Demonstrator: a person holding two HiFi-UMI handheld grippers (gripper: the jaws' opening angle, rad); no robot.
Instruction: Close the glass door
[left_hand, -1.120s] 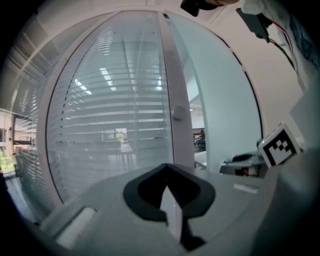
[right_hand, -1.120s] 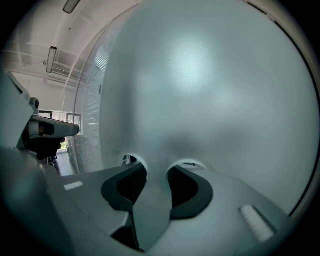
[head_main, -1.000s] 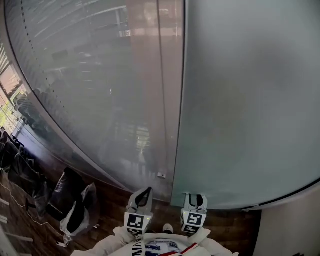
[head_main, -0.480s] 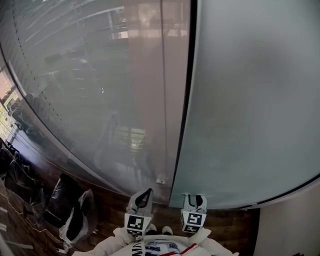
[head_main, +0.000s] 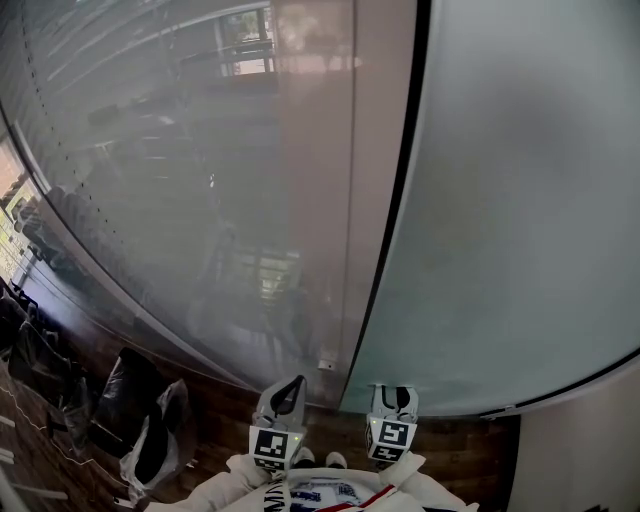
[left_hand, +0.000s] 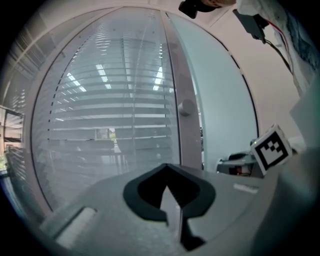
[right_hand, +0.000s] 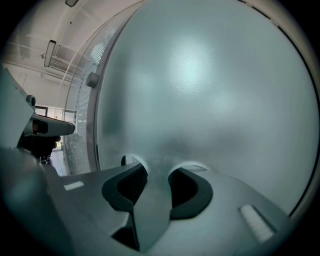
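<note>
The frosted door (head_main: 520, 200) stands upright and fills the right half of the scene, straight ahead of the right gripper (head_main: 393, 395). Its long axis runs floor to ceiling. Its free edge (head_main: 395, 210), a dark upright strip, falls between the two grippers, just left of the right one. That is the relation that counts: the right jaws face the panel close to its swinging edge, so the right hand is the nearer and better placed for a push away from the person.

The right jaws are spread and have just been closing a little, with nothing between them. Their tips are at the glass or just off it; I cannot tell whether they touch. A round knob (right_hand: 92, 80) sits up and to the left of them, near the edge.

The left gripper (head_main: 288, 392) has its jaws pressed together and empty, and it points at the fixed wall (head_main: 180, 180) of glass and blinds left of the door. Only a thin gap shows at the edge, so the door looks nearly shut.
</note>
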